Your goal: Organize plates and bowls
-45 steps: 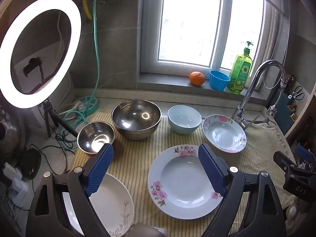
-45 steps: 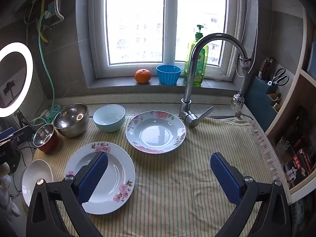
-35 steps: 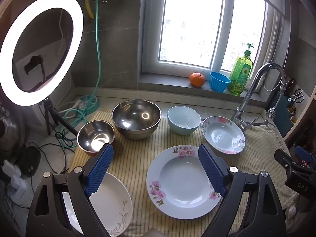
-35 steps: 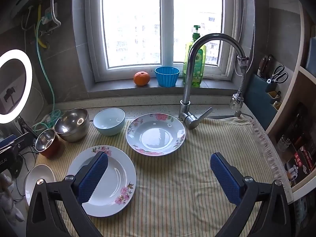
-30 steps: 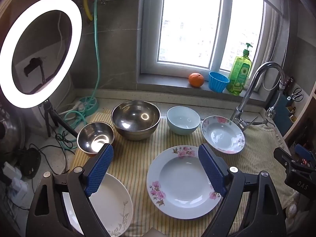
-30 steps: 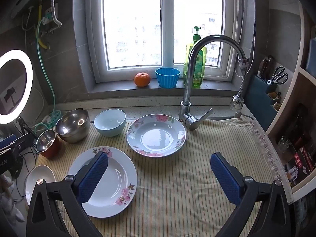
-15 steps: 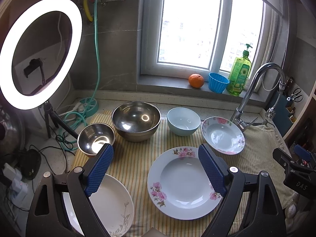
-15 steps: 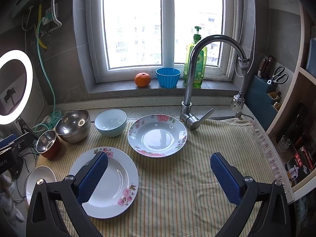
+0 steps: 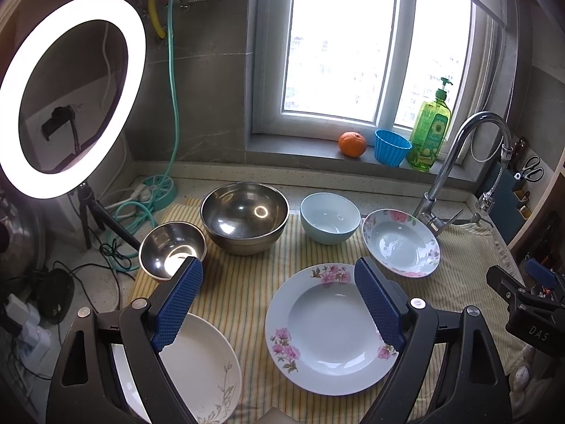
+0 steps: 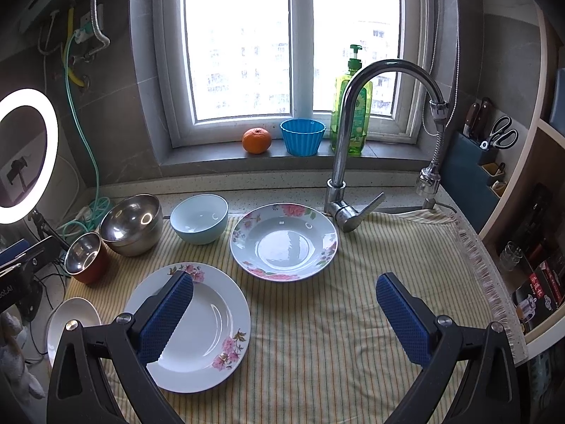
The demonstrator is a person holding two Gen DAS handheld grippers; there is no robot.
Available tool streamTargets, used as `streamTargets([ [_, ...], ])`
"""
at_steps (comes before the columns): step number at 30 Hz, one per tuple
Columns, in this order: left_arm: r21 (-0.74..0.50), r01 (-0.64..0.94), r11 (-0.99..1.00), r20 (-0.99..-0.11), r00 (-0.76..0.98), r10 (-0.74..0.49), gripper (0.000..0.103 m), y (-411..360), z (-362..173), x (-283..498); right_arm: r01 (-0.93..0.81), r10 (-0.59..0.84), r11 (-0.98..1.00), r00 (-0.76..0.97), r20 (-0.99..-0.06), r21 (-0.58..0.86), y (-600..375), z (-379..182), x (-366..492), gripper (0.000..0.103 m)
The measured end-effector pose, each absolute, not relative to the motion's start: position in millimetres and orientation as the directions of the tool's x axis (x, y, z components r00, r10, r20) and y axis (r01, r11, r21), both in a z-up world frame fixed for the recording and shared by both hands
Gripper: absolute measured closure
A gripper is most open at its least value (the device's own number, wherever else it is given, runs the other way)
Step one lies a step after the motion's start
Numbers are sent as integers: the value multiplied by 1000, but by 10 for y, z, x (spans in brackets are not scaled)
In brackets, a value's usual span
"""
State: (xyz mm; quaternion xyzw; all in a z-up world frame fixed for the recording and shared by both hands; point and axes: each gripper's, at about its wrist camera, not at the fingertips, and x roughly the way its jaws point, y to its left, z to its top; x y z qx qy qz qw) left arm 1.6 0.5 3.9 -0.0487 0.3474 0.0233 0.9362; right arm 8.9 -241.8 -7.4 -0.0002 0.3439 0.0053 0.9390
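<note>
On the striped cloth (image 10: 335,318) lie a large floral plate (image 9: 332,325) (image 10: 197,328), a smaller deep floral plate (image 9: 400,242) (image 10: 282,240), a pale blue bowl (image 9: 330,217) (image 10: 199,217), a big steel bowl (image 9: 245,215) (image 10: 132,222), a small steel bowl (image 9: 173,249) (image 10: 84,256) and a plain white plate (image 9: 197,364) (image 10: 72,319). My left gripper (image 9: 279,304) hovers open above the cloth between the white plate and the large floral plate. My right gripper (image 10: 282,321) is open over bare cloth, right of the large floral plate.
A tall faucet (image 10: 356,148) stands at the back right. On the windowsill sit an orange (image 10: 256,140), a blue cup (image 10: 302,136) and a green soap bottle (image 10: 351,106). A ring light (image 9: 67,95) and cables stand at the left. Shelves with knives and scissors (image 10: 499,134) flank the right.
Both views have shifted only slightly; the dishes stay where they were and both grippers remain open.
</note>
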Motion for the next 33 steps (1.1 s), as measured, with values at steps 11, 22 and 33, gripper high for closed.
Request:
streamTargets([
  [11, -75, -70, 995, -659, 752, 4, 15, -2, 7, 47, -3, 7, 1000, 754, -657, 6, -2437, -121, 114, 0],
  [22, -73, -55, 996, -660, 751, -7, 15, -21, 3, 46, 5, 1, 1000, 746, -666, 8, -2455, -149, 124, 0],
  [33, -77, -51, 996, -661, 750, -13, 15, -26, 5, 62, 14, -4, 1000, 747, -665, 11, -2496, -144, 117, 0],
])
